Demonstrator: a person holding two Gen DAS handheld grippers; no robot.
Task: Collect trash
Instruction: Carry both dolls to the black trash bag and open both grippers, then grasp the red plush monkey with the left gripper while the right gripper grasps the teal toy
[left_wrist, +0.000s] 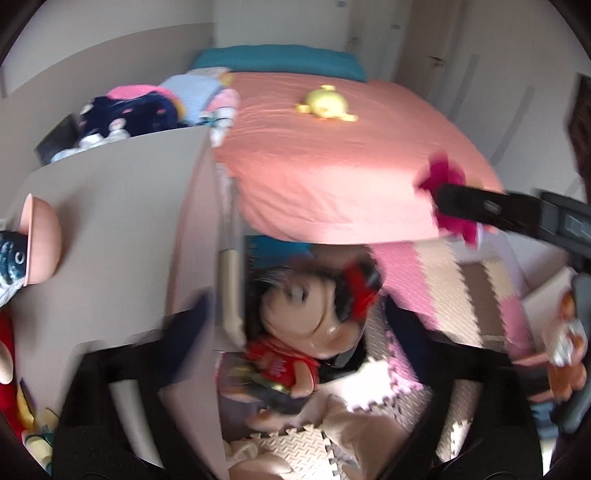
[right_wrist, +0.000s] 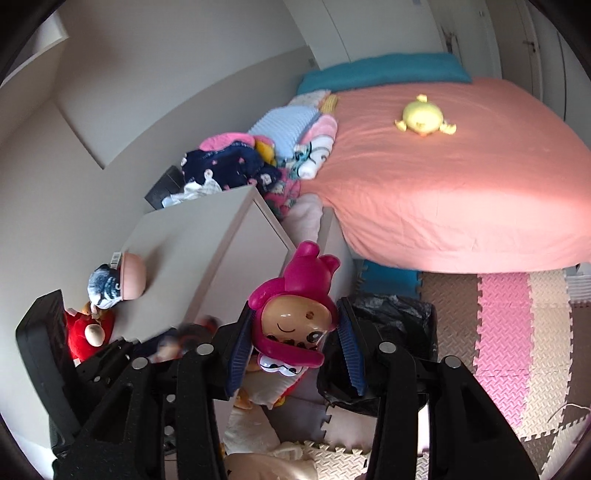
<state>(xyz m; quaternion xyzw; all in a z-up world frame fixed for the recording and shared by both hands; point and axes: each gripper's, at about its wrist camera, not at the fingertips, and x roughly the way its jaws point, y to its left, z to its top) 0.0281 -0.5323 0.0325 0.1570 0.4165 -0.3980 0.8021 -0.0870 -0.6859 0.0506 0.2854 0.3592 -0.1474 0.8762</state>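
pink-hooded doll (right_wrist: 295, 317) is sitting right between the blue pads (right_wrist: 240, 347) of the right gripper (right_wrist: 295, 343), tilted over with its face up. it looks like it's touching the pad on the left of the picture, but i honestly cannot tell if the jaws are actually squeezing it or just standing around it. just beside it, to the right in that view, is a bin with a black bag (right_wrist: 402, 314) on the foam mat (right_wrist: 502, 332), next to the white cabinet (right_wrist: 207, 236). left gripper (left_wrist: 299, 314) is spread wide with nothing in it, hovering over a plush doll in a red shirt (left_wrist: 280, 365) lying on the floor. that view is pretty blurry. further back, a yellow plush (right_wrist: 423, 116) lies on the bed (right_wrist: 461, 192).
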